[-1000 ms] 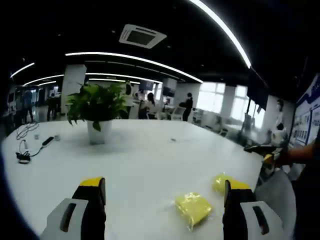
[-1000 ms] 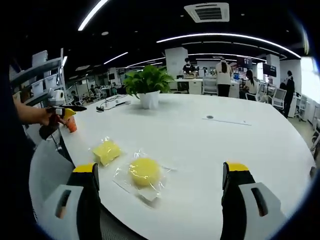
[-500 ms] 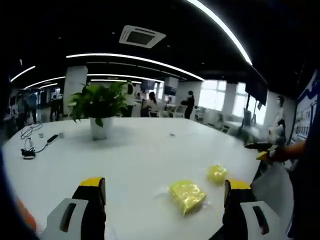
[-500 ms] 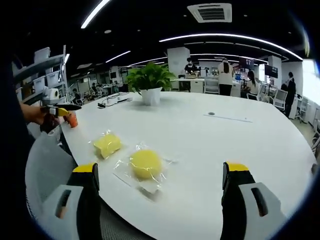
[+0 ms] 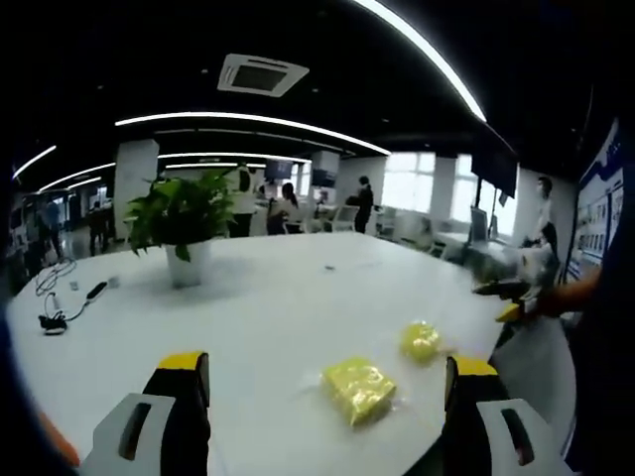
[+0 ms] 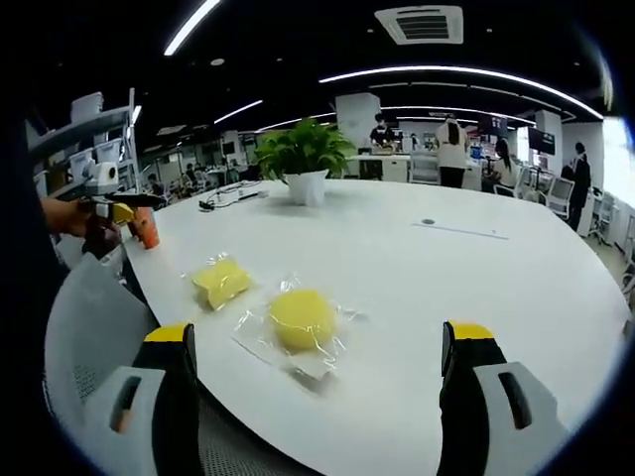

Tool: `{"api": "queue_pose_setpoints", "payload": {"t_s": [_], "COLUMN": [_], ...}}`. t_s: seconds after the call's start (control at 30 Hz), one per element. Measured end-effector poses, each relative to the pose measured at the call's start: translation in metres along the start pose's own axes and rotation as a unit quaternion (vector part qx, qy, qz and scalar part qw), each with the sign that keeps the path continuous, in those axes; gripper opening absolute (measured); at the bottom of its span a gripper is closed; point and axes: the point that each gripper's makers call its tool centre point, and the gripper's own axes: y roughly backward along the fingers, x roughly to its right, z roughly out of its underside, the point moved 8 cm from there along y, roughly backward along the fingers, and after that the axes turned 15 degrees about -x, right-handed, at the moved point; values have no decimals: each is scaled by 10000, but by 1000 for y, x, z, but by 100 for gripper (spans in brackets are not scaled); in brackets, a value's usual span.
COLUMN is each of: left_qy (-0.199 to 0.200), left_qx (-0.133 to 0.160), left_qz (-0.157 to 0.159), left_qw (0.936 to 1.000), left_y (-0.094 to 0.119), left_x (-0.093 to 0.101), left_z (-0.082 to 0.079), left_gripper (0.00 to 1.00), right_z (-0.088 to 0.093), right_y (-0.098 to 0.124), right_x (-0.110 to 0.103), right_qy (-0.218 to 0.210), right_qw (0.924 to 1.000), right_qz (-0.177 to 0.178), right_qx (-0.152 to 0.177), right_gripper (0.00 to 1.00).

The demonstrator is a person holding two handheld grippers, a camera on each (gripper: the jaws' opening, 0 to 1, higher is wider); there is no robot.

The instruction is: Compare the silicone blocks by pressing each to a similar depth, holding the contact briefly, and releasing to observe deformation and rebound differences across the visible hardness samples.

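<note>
Left gripper view shows the left tool [image 5: 322, 402] released, jaws spread wide and holding nothing, above the white tabletop [image 5: 268, 307]. Between the jaws, near the tabletop's edge, lies a square yellow block [image 5: 358, 387] in clear wrap, with a round yellow block [image 5: 421, 340] just beyond it. A potted plant [image 5: 180, 223] stands farther back, and a black cable [image 5: 62, 305] lies at the left. Right gripper view has the right tool [image 6: 319, 397] likewise released and empty; the round yellow block [image 6: 301, 319] lies between its jaws in its wrap, the square yellow block [image 6: 222, 281] near it, apart.
</note>
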Motion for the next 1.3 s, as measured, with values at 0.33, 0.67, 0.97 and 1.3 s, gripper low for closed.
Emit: {"api": "queue_pose_setpoints", "payload": {"t_s": [0.33, 0.67, 0.97, 1.3], "left_qy": [172, 159, 256, 120], "left_qx": [-21, -51, 20, -76], "left_qz": [-14, 41, -7, 89], "left_qw": [9998, 9999, 9997, 9999], "left_y": [2, 2, 0, -7], "left_x": [-3, -4, -6, 1], "left_z": [7, 8, 7, 8], "left_gripper": [100, 100, 100, 100], "right_z": [-3, -6, -14, -7], "right_y": [6, 17, 24, 15], "right_x": [3, 9, 8, 11], "right_qy": [-60, -231, -220, -404], "right_qw": [9999, 9994, 9994, 9986], "right_qz": [87, 157, 207, 183], "right_qx": [-124, -212, -150, -278], "right_gripper": [96, 96, 96, 96]}}
